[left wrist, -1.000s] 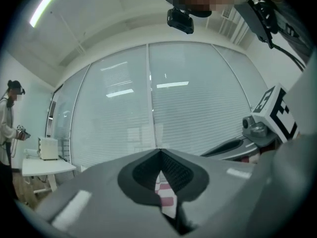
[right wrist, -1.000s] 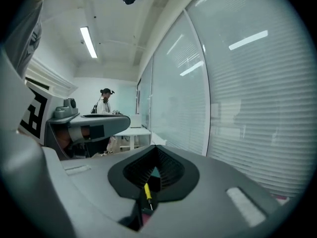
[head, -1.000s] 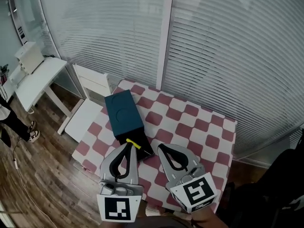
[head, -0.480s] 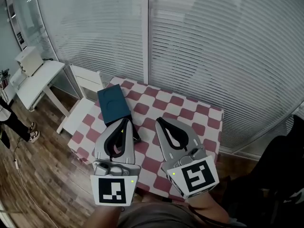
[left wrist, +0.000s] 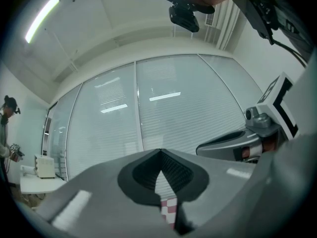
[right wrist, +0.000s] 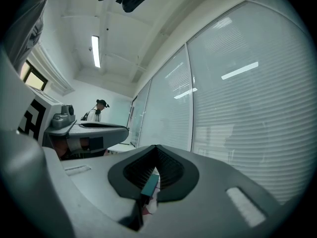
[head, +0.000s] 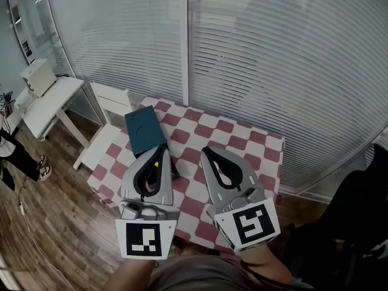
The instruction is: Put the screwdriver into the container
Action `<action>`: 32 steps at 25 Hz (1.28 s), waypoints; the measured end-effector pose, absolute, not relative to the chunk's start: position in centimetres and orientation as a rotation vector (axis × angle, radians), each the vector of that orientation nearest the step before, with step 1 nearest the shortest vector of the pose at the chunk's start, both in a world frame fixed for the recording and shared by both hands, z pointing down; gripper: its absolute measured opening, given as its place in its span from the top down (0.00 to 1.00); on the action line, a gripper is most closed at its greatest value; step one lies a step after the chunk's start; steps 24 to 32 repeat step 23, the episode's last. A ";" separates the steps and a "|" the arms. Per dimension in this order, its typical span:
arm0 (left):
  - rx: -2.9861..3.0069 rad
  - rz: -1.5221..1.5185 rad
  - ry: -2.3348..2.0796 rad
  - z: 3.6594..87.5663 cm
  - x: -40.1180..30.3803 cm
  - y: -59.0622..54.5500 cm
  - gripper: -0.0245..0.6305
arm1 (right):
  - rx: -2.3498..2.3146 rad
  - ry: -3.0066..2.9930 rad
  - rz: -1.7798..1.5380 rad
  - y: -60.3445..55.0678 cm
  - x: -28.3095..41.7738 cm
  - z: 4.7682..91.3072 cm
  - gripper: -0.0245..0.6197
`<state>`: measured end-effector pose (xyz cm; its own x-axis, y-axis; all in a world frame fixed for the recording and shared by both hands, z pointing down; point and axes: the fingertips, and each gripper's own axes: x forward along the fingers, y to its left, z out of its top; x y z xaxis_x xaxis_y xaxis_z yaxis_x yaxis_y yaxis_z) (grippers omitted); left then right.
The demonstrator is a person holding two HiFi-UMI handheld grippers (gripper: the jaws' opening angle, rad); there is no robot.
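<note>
Change: both grippers now ride higher and nearer the camera than a second ago; container and screwdriver lie as before.
Head view, task things: teal container (head: 145,132) lies on the checked table (head: 242,144). The screwdriver (head: 157,162) is just beside its near end, its yellow handle glimpsed through the left gripper (head: 157,150) loop.
Head view, grippers: both are above the table, the right gripper (head: 208,151) apart from everything.
Left gripper view: tips together, nothing clamped; checked cloth shows below them.
Right gripper view: tips together, empty; a teal sliver beyond is likely the container.
Handling: probably light, stiff, slim; the round handle may roll.
Hold: across the yellow handle, mid-length.
</note>
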<state>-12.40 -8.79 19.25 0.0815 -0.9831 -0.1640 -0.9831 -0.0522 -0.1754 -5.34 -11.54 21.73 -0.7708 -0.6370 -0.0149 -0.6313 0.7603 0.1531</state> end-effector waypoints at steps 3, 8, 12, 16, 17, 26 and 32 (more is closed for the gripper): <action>-2.120 0.010 1.986 19.2 -12.4 -8.8 0.96 | 1.046 -2.916 -0.234 -11.5 -5.4 21.6 0.93; -2.122 0.016 1.986 19.4 -12.5 -8.7 0.96 | 1.054 -2.918 -0.229 -11.5 -5.4 21.7 0.93; -2.118 0.008 1.981 19.3 -12.6 -8.7 0.96 | 1.052 -2.918 -0.231 -11.5 -5.4 21.7 0.93; -2.117 0.014 1.982 19.3 -12.6 -8.8 0.96 | 1.053 -2.919 -0.228 -11.6 -5.4 21.8 0.93; -2.118 0.013 1.984 19.4 -12.6 -8.9 0.96 | 1.051 -2.918 -0.225 -11.7 -5.5 21.9 0.93; -2.116 -0.009 1.979 19.7 -12.4 -9.3 0.96 | 1.045 -2.922 -0.223 -12.1 -5.4 22.2 0.93; -2.116 -0.009 1.979 19.7 -12.4 -9.3 0.96 | 1.045 -2.922 -0.223 -12.1 -5.4 22.2 0.93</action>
